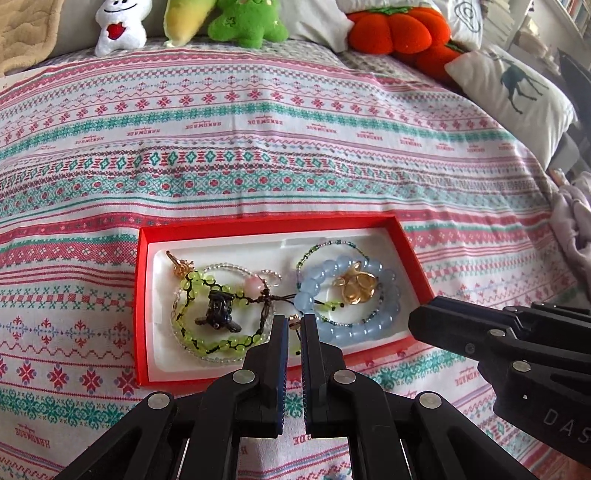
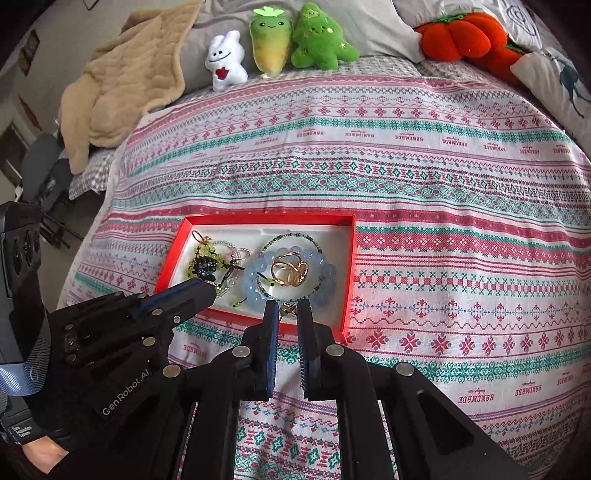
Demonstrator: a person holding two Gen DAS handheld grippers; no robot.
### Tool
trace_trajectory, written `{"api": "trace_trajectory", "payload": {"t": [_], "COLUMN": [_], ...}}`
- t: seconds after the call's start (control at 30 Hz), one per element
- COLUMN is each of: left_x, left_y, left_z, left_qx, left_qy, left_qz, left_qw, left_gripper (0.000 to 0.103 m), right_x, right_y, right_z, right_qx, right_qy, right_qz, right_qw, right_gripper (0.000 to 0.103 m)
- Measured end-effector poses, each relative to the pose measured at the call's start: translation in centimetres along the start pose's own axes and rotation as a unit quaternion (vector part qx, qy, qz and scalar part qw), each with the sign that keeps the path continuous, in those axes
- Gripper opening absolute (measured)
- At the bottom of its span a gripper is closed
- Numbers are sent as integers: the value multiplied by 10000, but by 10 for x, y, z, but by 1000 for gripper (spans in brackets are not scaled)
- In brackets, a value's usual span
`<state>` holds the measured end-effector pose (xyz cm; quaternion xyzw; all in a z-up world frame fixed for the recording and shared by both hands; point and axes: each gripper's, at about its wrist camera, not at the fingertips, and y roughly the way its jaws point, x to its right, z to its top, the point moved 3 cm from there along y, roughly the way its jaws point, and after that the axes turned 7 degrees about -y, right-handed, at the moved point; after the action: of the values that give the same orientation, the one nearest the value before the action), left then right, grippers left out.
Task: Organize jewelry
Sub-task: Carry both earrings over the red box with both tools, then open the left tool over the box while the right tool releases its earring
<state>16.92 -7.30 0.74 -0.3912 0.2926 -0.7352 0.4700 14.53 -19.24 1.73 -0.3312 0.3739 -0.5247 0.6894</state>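
Observation:
A red box [image 1: 142,295] with a white liner lies on the patterned bedspread; it also shows in the right wrist view [image 2: 349,266]. Inside lie a green bead bracelet [image 1: 207,347] with a dark turtle charm [image 1: 218,308], a blue bead bracelet [image 1: 332,273], a gold flower piece [image 1: 356,286] and thin beaded strands. My left gripper [image 1: 294,320] is slightly open over the box's near side, with a small gold piece [image 1: 294,322] between its tips, not clamped. My right gripper [image 2: 287,305] is slightly open at the box's near edge, a small gold piece [image 2: 288,310] showing between its tips.
Plush toys line the back of the bed: a white one [image 2: 226,62], a yellow-green one [image 2: 271,44], a green one [image 2: 319,38] and an orange pumpkin [image 2: 465,35]. A beige blanket [image 2: 122,85] lies back left. A deer pillow [image 1: 517,96] lies at right.

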Motion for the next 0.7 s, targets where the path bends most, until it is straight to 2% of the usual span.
{"api": "trace_trajectory", "payload": {"t": [0.27, 0.7], "left_x": [-3, 0], "left_y": [11, 2], "left_z": [1, -6], "left_qx": [-46, 0], "left_qy": [41, 356], "left_qz": [95, 316], "left_qw": [9999, 9989], "left_gripper": [5, 22], "right_x": [10, 8], "right_y": [13, 17], "right_z": [4, 9], "right_qx": [-99, -118], "right_qy": [119, 132], "right_qz": [-80, -14], "right_qw": [9998, 9998], "right_gripper": [11, 12]}}
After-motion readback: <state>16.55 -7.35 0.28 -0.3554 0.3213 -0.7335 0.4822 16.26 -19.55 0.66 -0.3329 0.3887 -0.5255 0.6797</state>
